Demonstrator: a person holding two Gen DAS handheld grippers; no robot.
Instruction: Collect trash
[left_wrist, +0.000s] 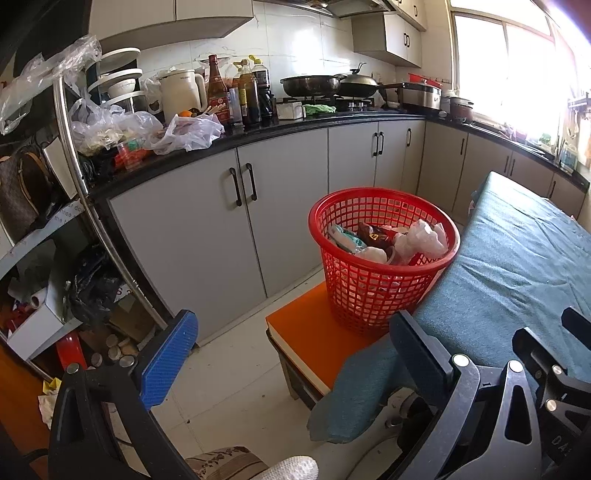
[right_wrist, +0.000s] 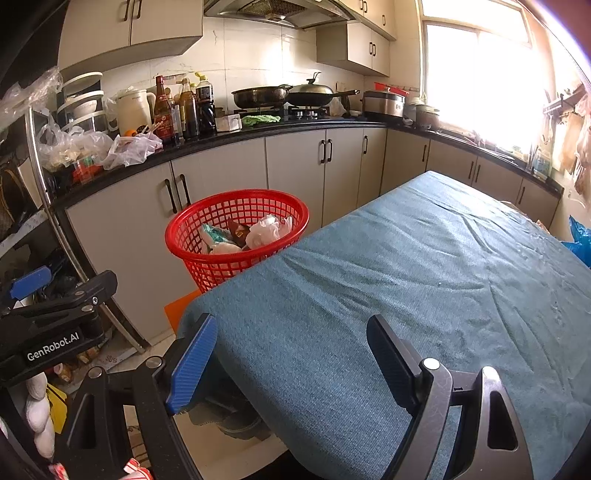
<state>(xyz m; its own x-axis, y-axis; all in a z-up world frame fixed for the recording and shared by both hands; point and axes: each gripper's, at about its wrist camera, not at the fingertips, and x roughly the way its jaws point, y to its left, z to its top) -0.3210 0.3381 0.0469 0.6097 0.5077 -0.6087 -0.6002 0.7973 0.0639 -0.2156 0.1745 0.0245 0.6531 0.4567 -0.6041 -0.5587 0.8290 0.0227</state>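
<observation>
Trash (left_wrist: 384, 240) — a crumpled white plastic wad (left_wrist: 421, 236), a dark brown wrapper (left_wrist: 375, 234) and a pale packet (left_wrist: 343, 238) — sits piled inside the red mesh basket (left_wrist: 369, 295), which stands on an orange stool (left_wrist: 314, 339) pressed up against the edge of the teal-covered table (left_wrist: 517, 266).

Seen from the left wrist, the left gripper (left_wrist: 291, 354) hangs low, its jaws spread wide with nothing between them; the basket lies ahead of it and slightly right of the midline, apart from both fingers. The blue pad (left_wrist: 166, 362) of one finger stands over the floor tiles, and the other finger overlaps the table's draped corner.

In the right wrist view, the right gripper (right_wrist: 291, 362) is likewise wide open and holding nothing. It hovers over the near corner of the table (right_wrist: 406, 277), and the basket (right_wrist: 236, 236) sits ahead and to its left, beyond the table edge, well apart from the fingertips. The left gripper's body shows at the left edge of this view — lower than the basket rim.

Behind the basket runs a grey cabinet front (left_wrist: 207, 229) under a black counter (left_wrist: 258, 133) crowded with bottles and plastic bags.
</observation>
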